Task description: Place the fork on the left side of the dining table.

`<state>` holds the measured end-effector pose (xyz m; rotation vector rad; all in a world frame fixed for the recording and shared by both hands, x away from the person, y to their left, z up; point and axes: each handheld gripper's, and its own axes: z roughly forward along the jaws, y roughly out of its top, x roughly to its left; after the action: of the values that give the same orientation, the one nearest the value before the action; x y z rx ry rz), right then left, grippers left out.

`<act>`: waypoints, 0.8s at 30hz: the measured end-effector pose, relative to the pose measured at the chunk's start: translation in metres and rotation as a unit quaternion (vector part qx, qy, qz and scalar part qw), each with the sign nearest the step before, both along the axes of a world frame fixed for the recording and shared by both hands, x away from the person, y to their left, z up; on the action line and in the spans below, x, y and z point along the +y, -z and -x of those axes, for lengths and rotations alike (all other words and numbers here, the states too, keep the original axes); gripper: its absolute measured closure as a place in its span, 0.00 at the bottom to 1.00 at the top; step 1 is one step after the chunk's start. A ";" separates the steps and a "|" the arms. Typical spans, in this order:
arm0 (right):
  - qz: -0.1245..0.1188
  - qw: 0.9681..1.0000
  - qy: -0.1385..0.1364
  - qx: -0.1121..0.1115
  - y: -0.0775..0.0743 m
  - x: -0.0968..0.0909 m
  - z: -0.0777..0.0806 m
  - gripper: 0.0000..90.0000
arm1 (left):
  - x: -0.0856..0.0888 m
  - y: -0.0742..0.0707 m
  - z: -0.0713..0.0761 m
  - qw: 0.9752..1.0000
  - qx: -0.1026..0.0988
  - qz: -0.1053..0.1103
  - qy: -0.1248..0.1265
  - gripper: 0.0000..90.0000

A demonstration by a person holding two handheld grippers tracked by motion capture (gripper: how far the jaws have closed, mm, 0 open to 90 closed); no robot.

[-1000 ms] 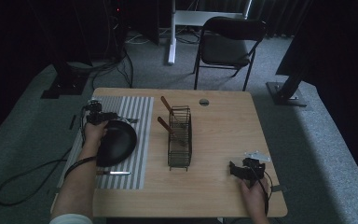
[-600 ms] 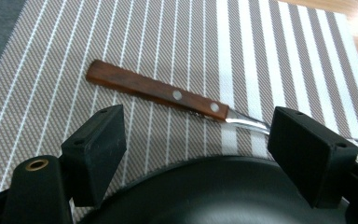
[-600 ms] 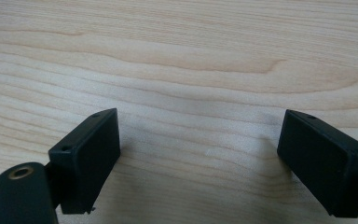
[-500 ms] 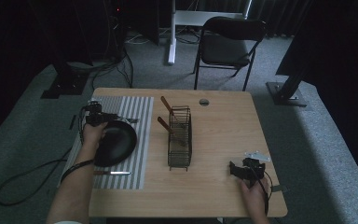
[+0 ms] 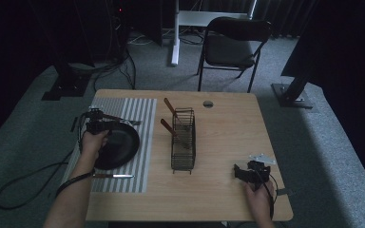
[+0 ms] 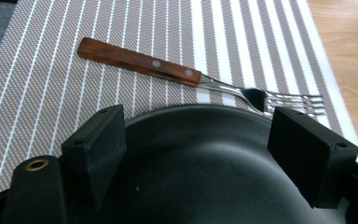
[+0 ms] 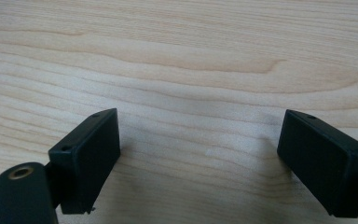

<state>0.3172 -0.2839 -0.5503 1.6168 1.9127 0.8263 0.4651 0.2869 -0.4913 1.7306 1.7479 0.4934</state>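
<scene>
Beyond the black plate (image 6: 205, 172), a wooden-handled fork (image 6: 186, 74) lies across the striped placemat (image 6: 37, 93), tines toward the bare table (image 5: 228, 128). Mid-table, a wire basket (image 5: 183, 140) holds what may be two wooden-handled utensils (image 5: 171, 130). Left gripper (image 6: 214, 144) above the plate and right gripper (image 7: 205, 158) above bare wood both have jaws spread.

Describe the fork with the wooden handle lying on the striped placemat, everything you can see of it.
The fork has a reddish-brown wooden handle with two metal rivets, a shiny steel neck and four tines. It lies flat on the grey-and-white striped placemat, just beyond the far rim of the black plate, roughly parallel to that rim. Its tines end near the placemat's edge, toward the bare wooden table. The left hand-held gripper hovers open over the plate, its jaws apart and clear of the fork.
</scene>
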 end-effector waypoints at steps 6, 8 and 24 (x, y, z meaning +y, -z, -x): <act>0.000 1.000 0.000 0.000 0.000 0.000 0.000 0.14 | 0.000 -0.002 0.014 1.000 -0.007 -0.006 0.009 0.22; 0.000 1.000 0.000 0.000 0.000 0.000 0.000 0.14 | -0.001 -0.004 0.019 1.000 -0.012 -0.006 0.014 0.22; 0.000 1.000 0.000 0.000 0.000 0.000 0.000 0.14 | -0.007 -0.003 0.063 0.998 -0.031 -0.014 0.047 0.22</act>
<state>0.3171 -0.2838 -0.5503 1.6173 1.9129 0.8265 0.4022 0.2800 -0.4886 1.7882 1.6152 0.5263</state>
